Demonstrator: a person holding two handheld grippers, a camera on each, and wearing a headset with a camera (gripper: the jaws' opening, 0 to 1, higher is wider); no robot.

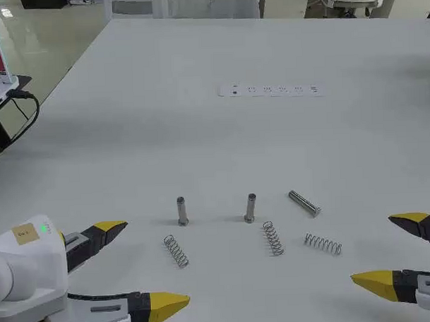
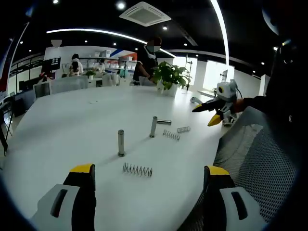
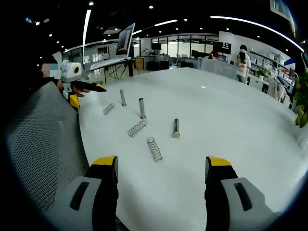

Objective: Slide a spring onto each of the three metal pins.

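Nearest the headset camera sits the left gripper, at the bottom left of the head view, its yellow-tipped fingers spread wide apart and holding nothing. Under everything runs the broad white counter. At the bottom right the right gripper reaches in, its fingers likewise wide apart and empty. Both grippers are short of the parts and touch none of them. Far back on the counter lies a white power strip.

Between the grippers are the three metal pins. The left pin and the middle pin stand upright on their wider bases, while the right pin lies on its side at an angle. All three pins are bare.

On the near side of the pins, three springs lie flat on the counter. The left spring is just in front of the left pin. The middle spring is beside the middle pin's base. The right spring is near the lying pin but apart from it.
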